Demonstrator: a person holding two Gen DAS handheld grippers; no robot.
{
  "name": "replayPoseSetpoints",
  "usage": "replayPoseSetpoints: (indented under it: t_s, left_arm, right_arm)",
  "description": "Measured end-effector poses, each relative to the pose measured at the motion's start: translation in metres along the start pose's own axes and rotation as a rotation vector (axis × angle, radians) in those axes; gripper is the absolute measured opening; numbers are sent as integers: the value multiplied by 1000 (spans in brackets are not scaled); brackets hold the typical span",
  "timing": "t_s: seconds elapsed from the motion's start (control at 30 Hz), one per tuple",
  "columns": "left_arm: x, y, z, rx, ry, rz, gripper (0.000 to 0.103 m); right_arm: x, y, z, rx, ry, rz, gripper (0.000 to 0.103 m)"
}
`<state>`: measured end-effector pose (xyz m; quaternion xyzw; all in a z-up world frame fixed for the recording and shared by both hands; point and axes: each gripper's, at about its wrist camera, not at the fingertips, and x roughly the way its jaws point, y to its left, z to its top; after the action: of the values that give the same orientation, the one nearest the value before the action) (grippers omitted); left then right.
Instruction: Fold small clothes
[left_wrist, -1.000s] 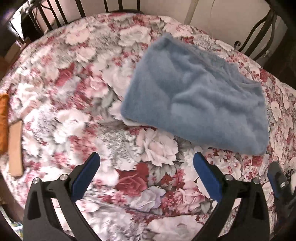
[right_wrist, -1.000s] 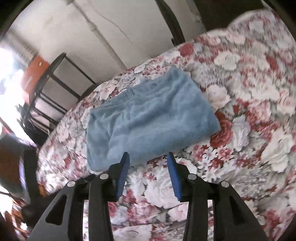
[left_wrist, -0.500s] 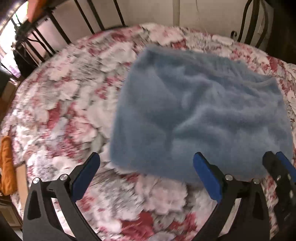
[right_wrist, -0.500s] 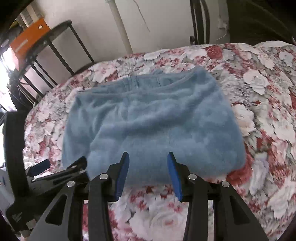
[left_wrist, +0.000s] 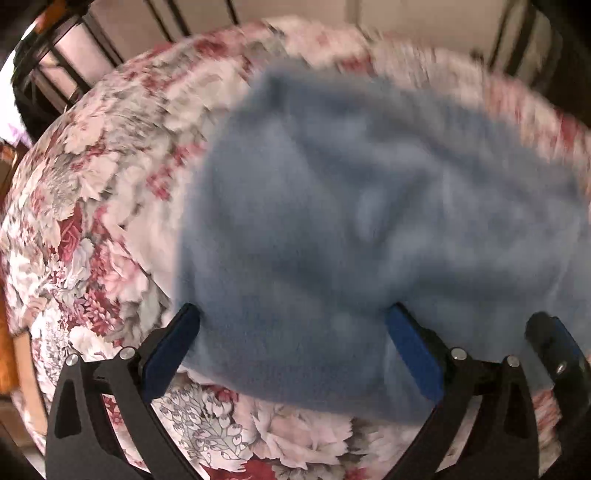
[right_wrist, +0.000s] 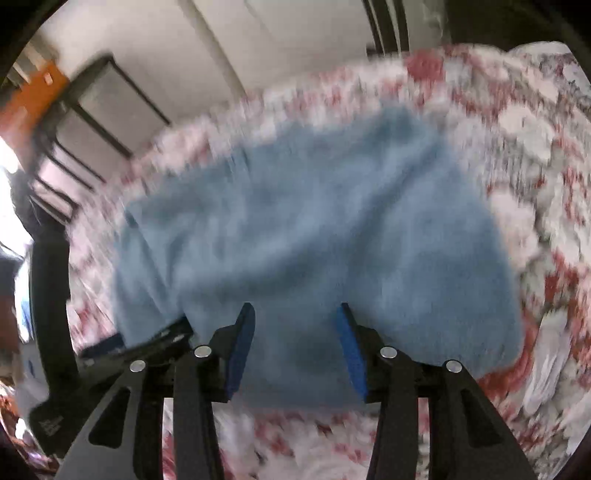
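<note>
A fluffy light-blue garment (left_wrist: 351, 221) lies flat on a floral bedspread (left_wrist: 92, 203). My left gripper (left_wrist: 291, 314) hangs wide open over the garment's near left corner, and its blue pads straddle the fabric without pressing on it. My right gripper (right_wrist: 296, 310) is over the near edge of the same garment (right_wrist: 314, 229). Its jaws are opening, with fleece lying between the pads but not pinched. In each view the other gripper shows: the right gripper (left_wrist: 546, 332) at the left view's right edge, the left gripper (right_wrist: 147, 339) low on the left in the right view.
Black metal bed-frame bars (left_wrist: 74, 74) run along the far side, in front of a pale wall. A dark metal rack (right_wrist: 92, 110) with an orange box (right_wrist: 29, 96) stands at the far left. The bedspread (right_wrist: 535, 147) extends to the right of the garment.
Both grippers have moved forward and down, from the bare bedspread to the garment's near edge. The garment now fills most of both views.
</note>
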<state>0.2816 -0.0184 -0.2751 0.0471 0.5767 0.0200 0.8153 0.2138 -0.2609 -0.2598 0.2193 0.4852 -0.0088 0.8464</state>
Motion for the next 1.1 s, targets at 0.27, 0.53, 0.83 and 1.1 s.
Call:
replayPoseSetpoints:
  t_s: [0.27, 0.53, 0.83, 1.1]
  left_arm:
    - [29, 14, 11, -35, 106, 21, 99]
    - [18, 1, 17, 13, 65, 64, 98]
    - [-21, -14, 23, 32, -16, -18, 98]
    - [-38, -42, 17, 99, -76, -8, 98]
  right_arm:
    - [45, -2, 13, -38, 65, -94, 49]
    - [33, -5, 18, 14, 61, -34, 54]
    - [-6, -19, 27, 61, -23, 48, 61]
    - [-24, -64, 30, 97, -77, 52, 65]
